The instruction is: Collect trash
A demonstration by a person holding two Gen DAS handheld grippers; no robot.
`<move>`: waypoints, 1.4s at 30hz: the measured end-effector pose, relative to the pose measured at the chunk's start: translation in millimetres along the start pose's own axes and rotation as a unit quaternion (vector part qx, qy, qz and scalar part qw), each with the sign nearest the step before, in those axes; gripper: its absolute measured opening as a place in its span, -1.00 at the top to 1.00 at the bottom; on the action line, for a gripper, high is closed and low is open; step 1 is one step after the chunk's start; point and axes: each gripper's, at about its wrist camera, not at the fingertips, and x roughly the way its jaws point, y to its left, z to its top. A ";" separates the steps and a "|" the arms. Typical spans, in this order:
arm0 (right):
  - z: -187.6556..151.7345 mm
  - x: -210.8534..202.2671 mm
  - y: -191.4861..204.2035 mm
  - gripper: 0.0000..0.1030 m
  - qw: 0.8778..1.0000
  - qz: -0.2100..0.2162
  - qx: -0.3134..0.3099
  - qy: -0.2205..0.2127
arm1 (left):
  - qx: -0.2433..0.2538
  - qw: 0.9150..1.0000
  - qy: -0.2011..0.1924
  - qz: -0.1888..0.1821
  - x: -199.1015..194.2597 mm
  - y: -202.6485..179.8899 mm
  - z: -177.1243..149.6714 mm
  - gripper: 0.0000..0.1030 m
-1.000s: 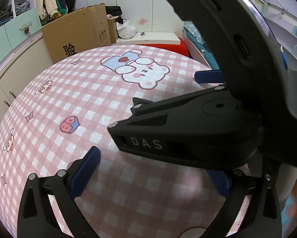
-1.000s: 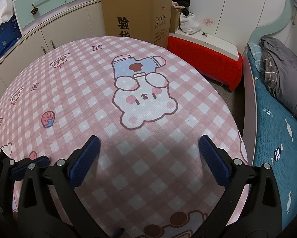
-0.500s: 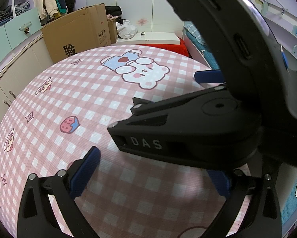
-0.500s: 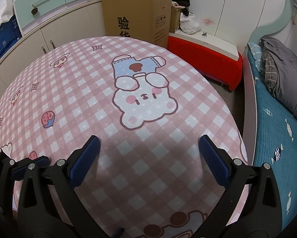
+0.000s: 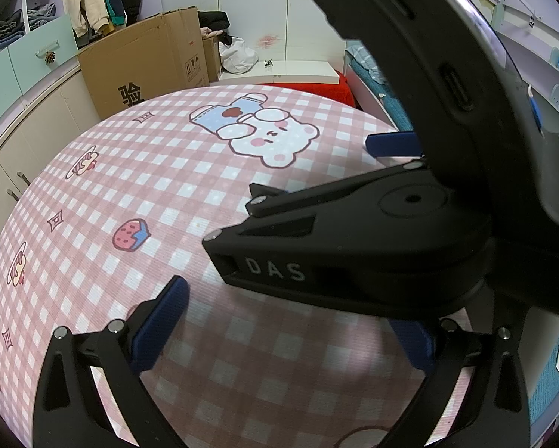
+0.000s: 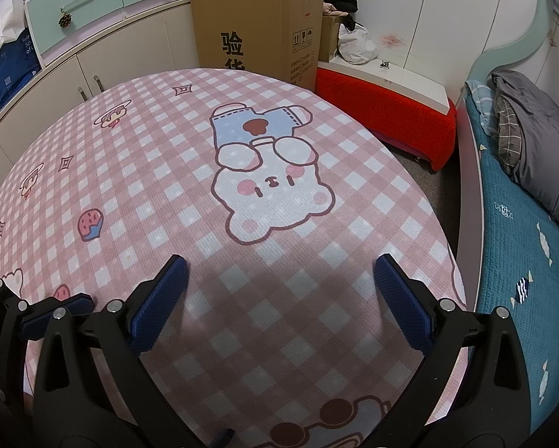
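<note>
both your grippers, the left gripper [image 5: 283, 332] and the right gripper [image 6: 279, 298], stand wide and hold nothing. on the pink checked mat [image 6: 160, 171] no trash shows, so you cannot yet tell which hand is nearer.

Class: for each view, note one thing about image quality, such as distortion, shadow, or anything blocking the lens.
Left wrist: the right gripper blocks much of the frame; fisheye bends the mat into a dome. Right wrist: sharp, unblocked; a soft shadow lies on the mat between the open fingers.
</note>
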 end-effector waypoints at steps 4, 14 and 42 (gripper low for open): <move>0.0 -0.1 0.0 -0.91 1.000 0.000 0.000 0.000 | 0.000 1.000 0.000 0.000 0.1 0.0 0.1 -0.91; -0.2 -0.1 -0.6 -0.91 1.000 0.000 0.000 0.000 | 0.000 1.000 0.000 0.000 -0.2 0.2 -0.2 -0.91; -0.2 -0.1 -0.5 -0.91 1.000 0.000 0.000 0.000 | 0.000 1.000 0.000 0.000 1.2 0.0 0.0 -0.91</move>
